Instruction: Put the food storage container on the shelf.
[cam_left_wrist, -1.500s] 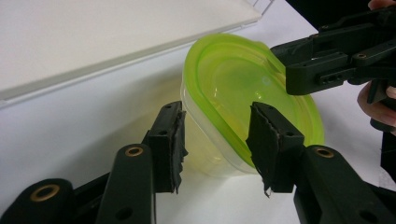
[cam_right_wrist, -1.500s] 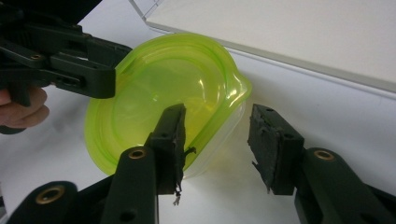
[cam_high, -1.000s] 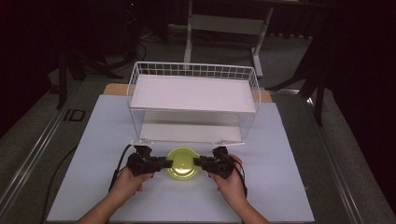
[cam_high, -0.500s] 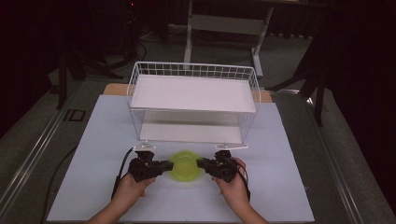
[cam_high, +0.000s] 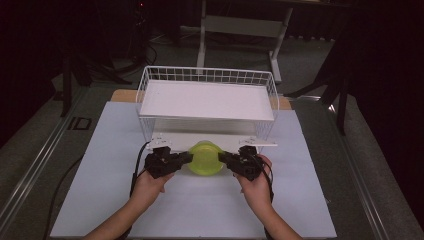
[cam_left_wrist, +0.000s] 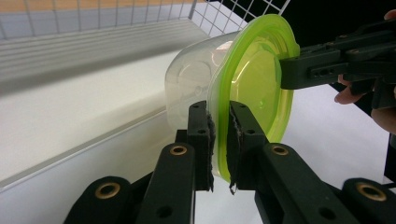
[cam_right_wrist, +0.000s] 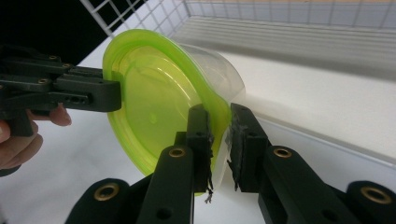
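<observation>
Left claw (cam_left_wrist: 219, 154) and right claw (cam_right_wrist: 219, 149) each pinch the green-lidded container (cam_high: 205, 158) — tipped up before the wire basket (cam_high: 207, 80).

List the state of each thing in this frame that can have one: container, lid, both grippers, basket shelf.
Container: clear, held off the table, tipped on its side, lidded.
Lid: green, on the container, rim gripped at two opposite sides.
Left gripper: shut on the lid rim.
Right gripper: shut on the lid rim.
Basket shelf: upright on the table, nothing on its top tray.
</observation>
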